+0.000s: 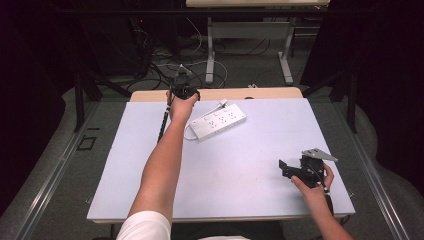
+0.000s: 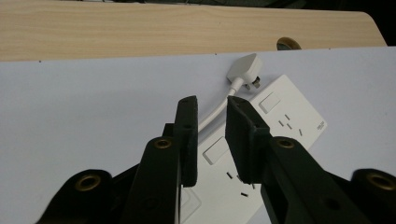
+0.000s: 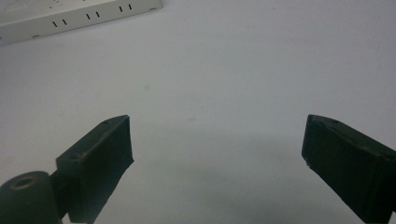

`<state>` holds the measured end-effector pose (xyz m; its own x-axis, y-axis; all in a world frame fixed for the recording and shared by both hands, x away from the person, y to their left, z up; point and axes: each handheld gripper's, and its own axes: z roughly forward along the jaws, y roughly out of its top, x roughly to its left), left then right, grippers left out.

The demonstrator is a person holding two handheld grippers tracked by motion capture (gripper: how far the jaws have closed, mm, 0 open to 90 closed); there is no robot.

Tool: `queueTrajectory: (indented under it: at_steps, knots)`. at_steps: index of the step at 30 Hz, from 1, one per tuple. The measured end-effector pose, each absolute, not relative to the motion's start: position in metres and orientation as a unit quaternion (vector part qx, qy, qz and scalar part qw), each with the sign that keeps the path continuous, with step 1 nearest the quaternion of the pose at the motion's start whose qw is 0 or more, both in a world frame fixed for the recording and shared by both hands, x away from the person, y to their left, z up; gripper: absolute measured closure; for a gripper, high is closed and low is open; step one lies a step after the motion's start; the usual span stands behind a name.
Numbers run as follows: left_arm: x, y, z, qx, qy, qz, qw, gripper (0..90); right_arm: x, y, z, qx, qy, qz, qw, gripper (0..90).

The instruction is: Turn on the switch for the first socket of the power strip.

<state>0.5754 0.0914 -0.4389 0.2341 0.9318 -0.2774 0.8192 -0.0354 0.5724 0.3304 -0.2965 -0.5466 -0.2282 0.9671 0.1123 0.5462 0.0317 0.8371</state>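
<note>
A white power strip [image 1: 218,121] lies on the pale table mat [image 1: 240,170], toward the back left. Its white plug [image 1: 222,103] rests just behind it, joined by a short white cable [image 2: 215,111]. My left gripper [image 1: 183,91] is at the strip's left end, held by a hand that covers its jaws. In the left gripper view the left gripper [image 2: 212,105] has only a narrow gap between its jaws. The thin cable and the strip [image 2: 280,116] lie beyond that gap, and no pad presses on them. My right gripper [image 1: 282,169] rests at the front right, its jaws wide apart with nothing between them.
The bare wooden table edge [image 1: 270,93] runs along the back of the mat and has a cable hole [image 2: 288,44]. In the right gripper view the strip [image 3: 70,16] lies far off at the top left. Desk legs and loose cables sit on the floor behind.
</note>
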Motion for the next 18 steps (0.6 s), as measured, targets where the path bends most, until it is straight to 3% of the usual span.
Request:
queueTrajectory:
  at_steps: [18]
  knots:
    - [0.580,0.082,-0.466,0.724,0.614,0.068,0.307,83.3,0.330,-0.297,-0.548,0.569,0.667,0.407,0.254,8.4]
